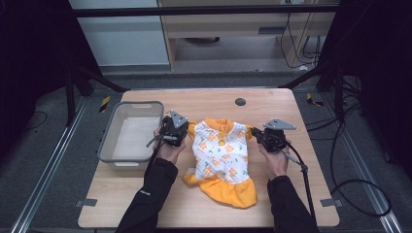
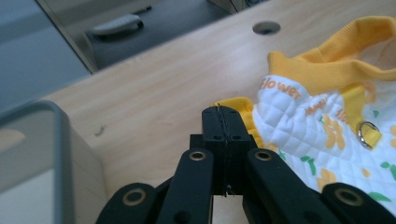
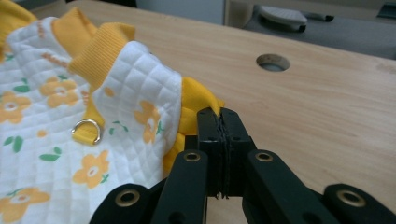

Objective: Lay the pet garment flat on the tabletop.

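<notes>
A small quilted dress (image 1: 221, 158) lies flat mid-tabletop (image 1: 286, 104), beside a grey bin (image 1: 111, 145). The left gripper (image 2: 223, 122) and right gripper (image 3: 218, 125) each sit at a yellow sleeve, fingers closed (whether fabric is pinched, I cannot tell). Likely a fold or lift begins; next, both must rise together.

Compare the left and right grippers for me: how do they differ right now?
The left gripper sits at the garment's left sleeve, beside the grey bin; the right gripper sits at the opposite sleeve, with bare table beyond it. Both have their jaws pressed together, tips at yellow sleeve fabric; whether either pinches cloth is unclear.
</notes>
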Demonstrator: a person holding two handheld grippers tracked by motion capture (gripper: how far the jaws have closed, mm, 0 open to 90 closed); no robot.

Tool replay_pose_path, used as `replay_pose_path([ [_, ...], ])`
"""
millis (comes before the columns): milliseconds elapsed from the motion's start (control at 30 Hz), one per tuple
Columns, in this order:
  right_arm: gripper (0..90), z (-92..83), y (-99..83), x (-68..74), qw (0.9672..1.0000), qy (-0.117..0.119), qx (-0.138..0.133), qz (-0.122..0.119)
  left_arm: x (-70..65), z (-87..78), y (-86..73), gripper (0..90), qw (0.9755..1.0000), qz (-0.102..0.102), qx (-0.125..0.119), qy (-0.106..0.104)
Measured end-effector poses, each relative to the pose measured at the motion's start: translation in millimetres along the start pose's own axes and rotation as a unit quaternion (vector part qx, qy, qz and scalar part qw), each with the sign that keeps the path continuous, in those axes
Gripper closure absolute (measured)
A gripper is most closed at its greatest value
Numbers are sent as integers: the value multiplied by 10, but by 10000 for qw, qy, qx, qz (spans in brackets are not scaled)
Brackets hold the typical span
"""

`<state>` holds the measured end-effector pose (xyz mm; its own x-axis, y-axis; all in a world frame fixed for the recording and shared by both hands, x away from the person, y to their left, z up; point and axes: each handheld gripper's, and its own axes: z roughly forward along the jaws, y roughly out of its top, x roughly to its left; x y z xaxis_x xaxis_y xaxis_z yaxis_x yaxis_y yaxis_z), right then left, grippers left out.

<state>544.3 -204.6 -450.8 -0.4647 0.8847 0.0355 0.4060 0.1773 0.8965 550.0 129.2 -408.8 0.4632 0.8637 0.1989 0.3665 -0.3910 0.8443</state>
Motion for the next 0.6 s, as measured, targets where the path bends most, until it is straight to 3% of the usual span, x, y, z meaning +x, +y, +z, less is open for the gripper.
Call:
replay_pose_path([
  [100,887,38,33,-17,9997,-225,-100,47,11,53,55,900,9999,-40,-112,75],
  [200,886,145,37,-28,9994,-325,-96,93,7,136,78,900,9998,-7,-12,188],
  [367,877,340,14,-16,9985,-531,33,90,-8,369,82,897,9993,-299,158,181],
  [400,868,381,5,-11,9981,-601,100,45,-16,420,74,880,9990,-312,259,168],
  [467,836,436,-13,2,9972,-698,261,-49,-35,467,50,762,9989,-319,312,156],
  [600,746,397,11,8,9961,-786,346,-193,-24,384,45,686,9988,-409,263,22],
])
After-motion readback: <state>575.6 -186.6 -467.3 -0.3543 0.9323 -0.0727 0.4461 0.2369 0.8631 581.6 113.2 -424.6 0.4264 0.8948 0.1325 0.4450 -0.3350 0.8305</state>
